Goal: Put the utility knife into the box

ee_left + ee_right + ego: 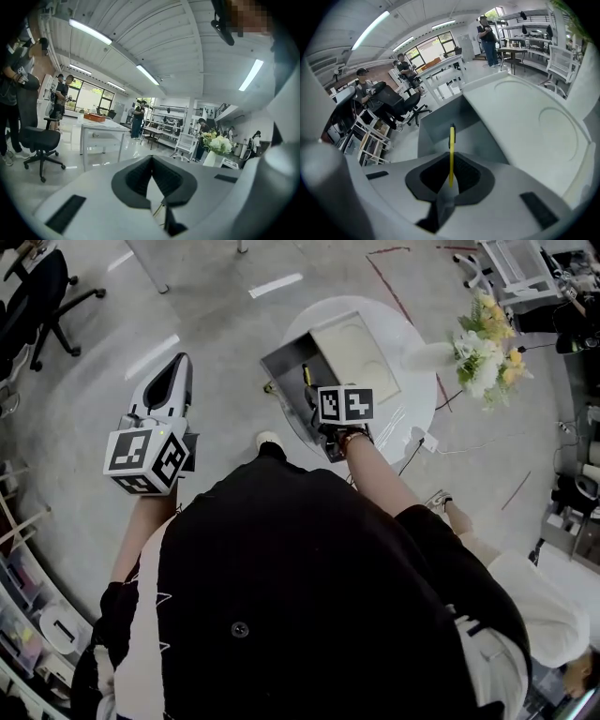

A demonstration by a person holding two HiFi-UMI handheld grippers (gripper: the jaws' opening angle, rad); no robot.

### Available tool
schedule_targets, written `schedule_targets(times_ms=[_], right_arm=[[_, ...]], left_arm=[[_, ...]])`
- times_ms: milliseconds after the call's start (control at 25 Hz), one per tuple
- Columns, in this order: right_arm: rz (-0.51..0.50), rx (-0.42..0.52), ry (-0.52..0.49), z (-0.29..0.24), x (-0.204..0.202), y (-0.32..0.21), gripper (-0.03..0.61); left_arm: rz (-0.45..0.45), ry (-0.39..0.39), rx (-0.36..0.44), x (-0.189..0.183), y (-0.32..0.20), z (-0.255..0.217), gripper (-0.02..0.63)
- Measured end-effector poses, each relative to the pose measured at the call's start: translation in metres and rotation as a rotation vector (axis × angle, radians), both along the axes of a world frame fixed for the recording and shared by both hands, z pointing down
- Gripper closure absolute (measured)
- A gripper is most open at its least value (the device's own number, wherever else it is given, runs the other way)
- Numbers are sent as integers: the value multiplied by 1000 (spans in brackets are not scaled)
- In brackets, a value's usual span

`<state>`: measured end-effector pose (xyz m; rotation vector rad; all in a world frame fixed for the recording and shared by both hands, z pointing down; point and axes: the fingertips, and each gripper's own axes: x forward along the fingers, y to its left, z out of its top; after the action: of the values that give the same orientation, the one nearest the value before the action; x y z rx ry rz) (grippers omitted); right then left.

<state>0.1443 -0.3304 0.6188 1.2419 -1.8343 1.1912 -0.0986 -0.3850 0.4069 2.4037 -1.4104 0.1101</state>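
The yellow utility knife sticks straight out of my right gripper, which is shut on it. In the head view the knife hangs over the open grey box, whose pale lid lies flat beside it. From the right gripper view the knife's tip points into the box's hollow, with the lid to the right. My left gripper is held out over the floor on the left, away from the box. Its jaws meet at the tip with nothing in them.
The box rests on a small round white table. A vase of flowers stands at its right edge. A black office chair is at the far left, and shelving sits low on the left. Several people stand at desks farther off.
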Motion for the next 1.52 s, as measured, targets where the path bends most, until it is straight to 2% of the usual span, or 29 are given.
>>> schedule_targets(times_ms=[600,1520], right_arm=[[-71,-89,17,20,-13,7,548],[-74,-141,15,33,-24,11,548]], left_arm=[[-84,-3,8,-22,4,-7,603],[-126,-9,8,-34,14,-4,603]])
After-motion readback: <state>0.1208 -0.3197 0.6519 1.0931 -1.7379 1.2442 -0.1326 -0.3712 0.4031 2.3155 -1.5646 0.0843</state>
